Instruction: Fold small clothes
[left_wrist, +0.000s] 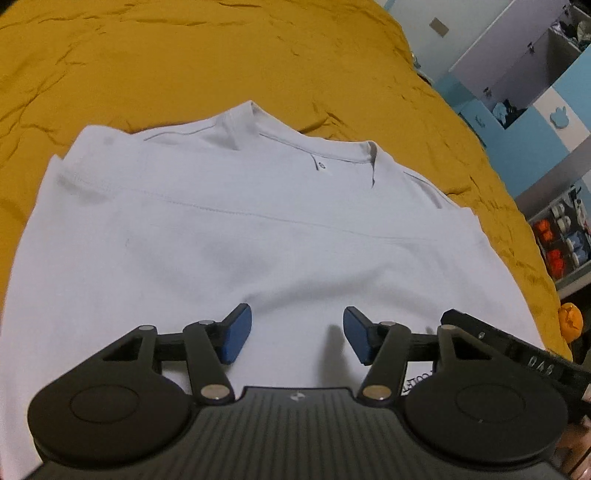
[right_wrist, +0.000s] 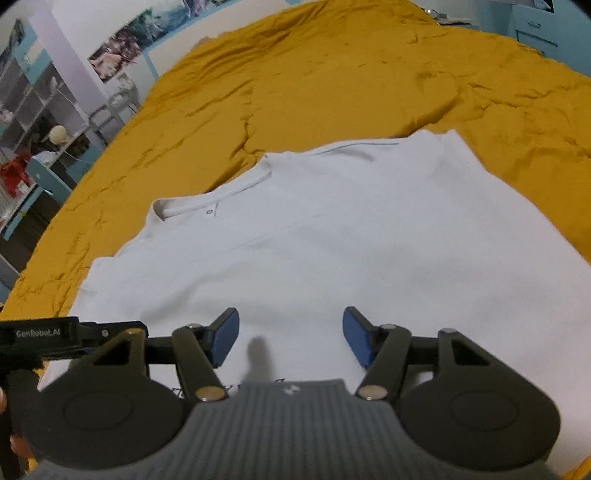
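Note:
A white T-shirt lies spread on a mustard-yellow bedspread, its collar at the far end and both sleeves folded in over the body. My left gripper hovers over the near half of the shirt, blue pads apart, nothing between them. The right wrist view shows the same T-shirt with its collar toward the far left. My right gripper stands open above the shirt's near part, also holding nothing. Each gripper's black body shows at the other view's lower edge.
The bedspread stretches wide beyond the shirt, wrinkled. Shelves with small items and blue-and-white cabinets stand past the bed's right edge. Open shelving and a poster wall are past the left edge.

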